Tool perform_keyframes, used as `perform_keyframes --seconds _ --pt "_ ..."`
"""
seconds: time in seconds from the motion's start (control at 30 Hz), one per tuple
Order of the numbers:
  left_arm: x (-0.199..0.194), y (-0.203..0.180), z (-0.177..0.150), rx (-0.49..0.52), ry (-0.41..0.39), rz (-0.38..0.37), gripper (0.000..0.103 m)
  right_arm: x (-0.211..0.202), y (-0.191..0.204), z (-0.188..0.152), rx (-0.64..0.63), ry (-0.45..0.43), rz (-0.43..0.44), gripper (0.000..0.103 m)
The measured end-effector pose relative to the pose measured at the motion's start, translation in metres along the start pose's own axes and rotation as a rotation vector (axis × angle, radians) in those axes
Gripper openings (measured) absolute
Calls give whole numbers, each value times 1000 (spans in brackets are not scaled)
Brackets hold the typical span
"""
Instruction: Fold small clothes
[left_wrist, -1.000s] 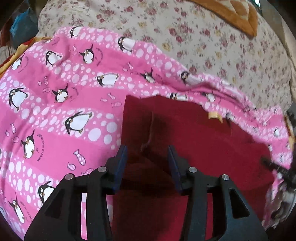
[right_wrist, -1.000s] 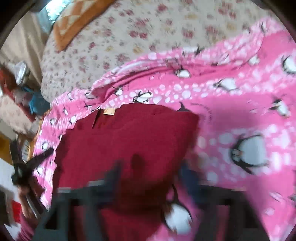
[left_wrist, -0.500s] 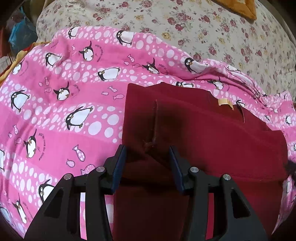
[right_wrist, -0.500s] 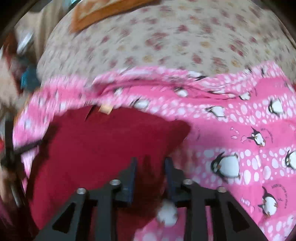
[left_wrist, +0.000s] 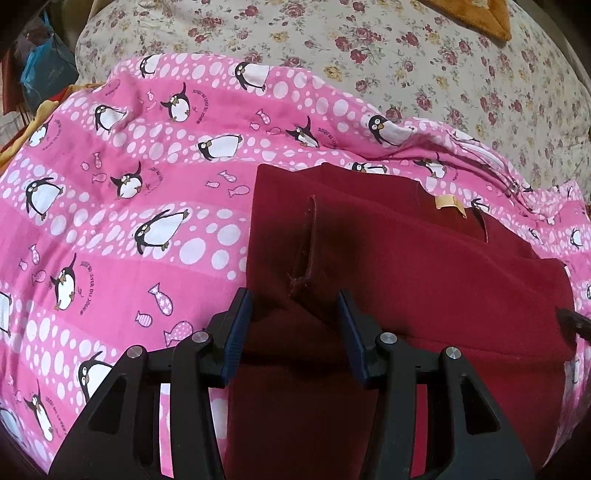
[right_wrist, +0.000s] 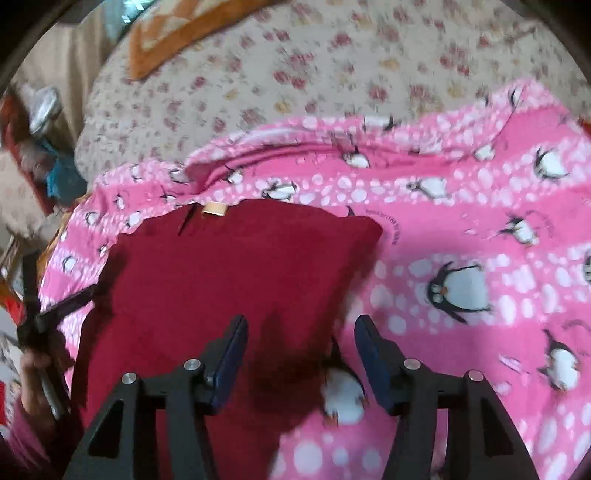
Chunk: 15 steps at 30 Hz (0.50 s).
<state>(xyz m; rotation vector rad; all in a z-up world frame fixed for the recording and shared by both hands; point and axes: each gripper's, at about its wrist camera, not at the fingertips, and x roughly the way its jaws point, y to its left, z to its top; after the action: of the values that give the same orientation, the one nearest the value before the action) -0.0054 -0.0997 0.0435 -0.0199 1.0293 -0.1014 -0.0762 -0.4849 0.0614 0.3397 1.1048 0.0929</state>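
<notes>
The left gripper had its jaws parted over the garment, a dark red piece lying on the blanket. The blue pads stood either side of a raised fold of the red cloth and did not press on it; the seam end with its frayed stitching sat just ahead of the gap, toward 12 o'clock. The left pad lay at the garment's left edge, where red met pink.

The right gripper had just been opening its jaws, and they stood released. Between them lay the garment's right edge and a strip of blanket with a penguin print beneath the gap. Neither pad touched the cloth.

In the left view the garment spread from the jaws toward 2 o'clock, folded in layers, with a small tan label at its far edge. In the right view it ran from the jaws toward 10 o'clock, with the same label at about 11 o'clock.

The pink blanket, printed with penguins, dots and fish, covered the bed around the garment. Beyond it, toward 12 o'clock, lay a floral sheet and an orange cushion. At 9 o'clock in the right view, a hand held the other gripper's handle; that view was blurred.
</notes>
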Motion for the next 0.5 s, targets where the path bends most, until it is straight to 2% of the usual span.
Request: perform_keyframes --seconds 0.03,0.07,0.13,0.2,0.3,0.5 --pt "0 0 0 0 0 -1 47 4 1 0 -13 7 -2 35" --pt "0 0 0 0 -1 -1 48 7 4 1 -46 -4 -20 26" --pt "1 0 0 -2 -3 0 52 6 2 2 -55 -37 -47 18" --pt "2 1 0 -6 -3 15 60 11 -4 3 -35 -46 -80 18" --pt "2 4 -1 -18 4 8 61 13 2 6 -64 -51 -126 18" --pt "-7 3 -5 -3 3 20 61 -21 11 0 -45 -102 -131 22"
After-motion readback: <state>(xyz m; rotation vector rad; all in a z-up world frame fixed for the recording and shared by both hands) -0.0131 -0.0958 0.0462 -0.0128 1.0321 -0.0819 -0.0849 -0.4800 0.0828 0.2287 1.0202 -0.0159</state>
